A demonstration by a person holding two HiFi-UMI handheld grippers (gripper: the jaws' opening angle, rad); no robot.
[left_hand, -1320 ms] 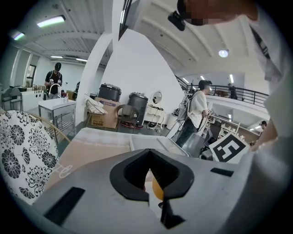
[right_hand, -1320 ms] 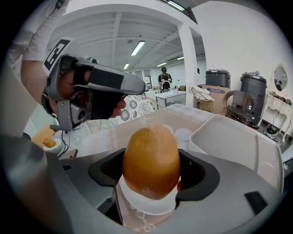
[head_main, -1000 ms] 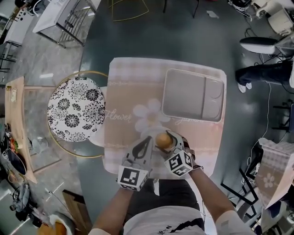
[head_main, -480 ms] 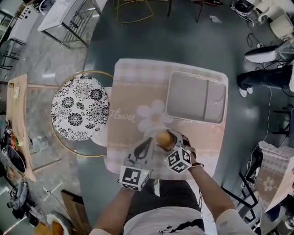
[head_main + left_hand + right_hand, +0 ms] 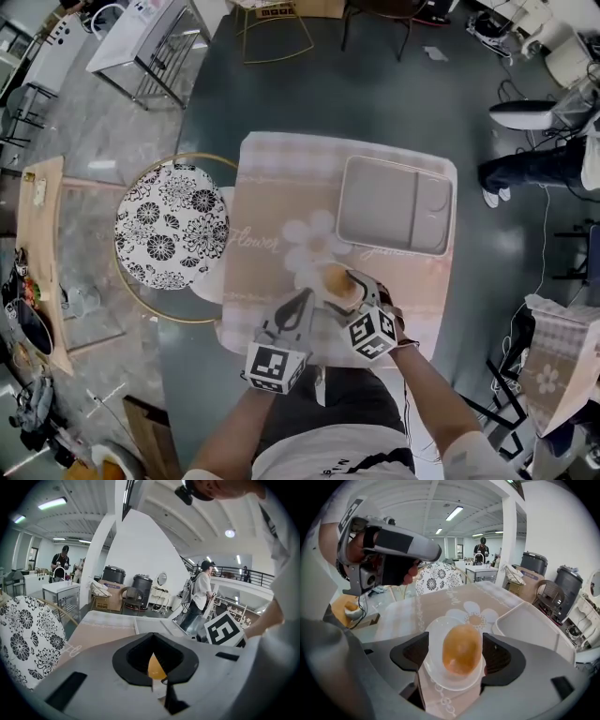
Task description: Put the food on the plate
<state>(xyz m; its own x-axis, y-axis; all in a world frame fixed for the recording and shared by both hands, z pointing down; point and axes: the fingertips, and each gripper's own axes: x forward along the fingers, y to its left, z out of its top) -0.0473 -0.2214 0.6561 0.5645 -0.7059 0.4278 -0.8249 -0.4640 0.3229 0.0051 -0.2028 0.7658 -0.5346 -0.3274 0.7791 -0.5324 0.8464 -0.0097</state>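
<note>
An orange-brown roll of food sits between the jaws of my right gripper, which is shut on it. It hangs right over a small white plate; I cannot tell whether it touches the plate. From the head view the food and plate lie near the table's front edge, with the right gripper around the food. My left gripper is close on the left, shut and empty. In the left gripper view the food shows through the notch of the shut left gripper.
A pink flowered cloth covers the table. A grey divided tray lies at the back right. A round chair with a black-and-white floral cushion stands against the table's left side. People stand further off in the room.
The right gripper has kept hold of the food and drifted slightly right and toward me. The white plate now shows more plainly under the food. The left gripper has stayed beside it.
</note>
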